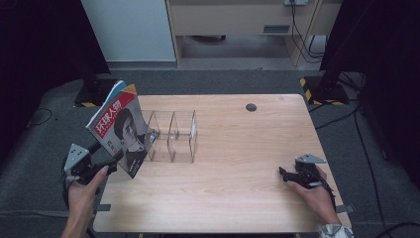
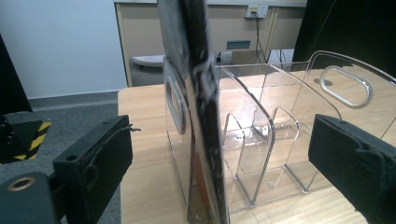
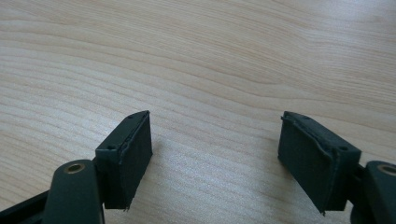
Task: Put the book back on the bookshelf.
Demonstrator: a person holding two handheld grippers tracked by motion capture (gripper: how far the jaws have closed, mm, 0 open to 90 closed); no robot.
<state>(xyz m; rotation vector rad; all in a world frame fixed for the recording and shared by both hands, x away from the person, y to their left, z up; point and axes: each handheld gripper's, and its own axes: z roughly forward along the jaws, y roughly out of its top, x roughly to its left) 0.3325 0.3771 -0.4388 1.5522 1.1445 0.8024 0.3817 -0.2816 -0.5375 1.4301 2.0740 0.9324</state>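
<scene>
Magazine (image 1: 121,130) and clear rack (image 1: 173,136) crowd the table's (image 1: 237,188) left; right half open.

Two black handheld grippers: left gripper (image 1: 106,159), right gripper (image 1: 283,173), each topped by a grey three-cornered plate. Square black padded jaws, frayed at the edges, brass-ringed screw holes behind. Patterned sleeve cuff (image 1: 336,231) at right wrist.

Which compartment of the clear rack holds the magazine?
The leftmost compartment of the clear rack, at the end nearest the left tongs. The magazine leans in it; the compartments to its right hold nothing.
</scene>
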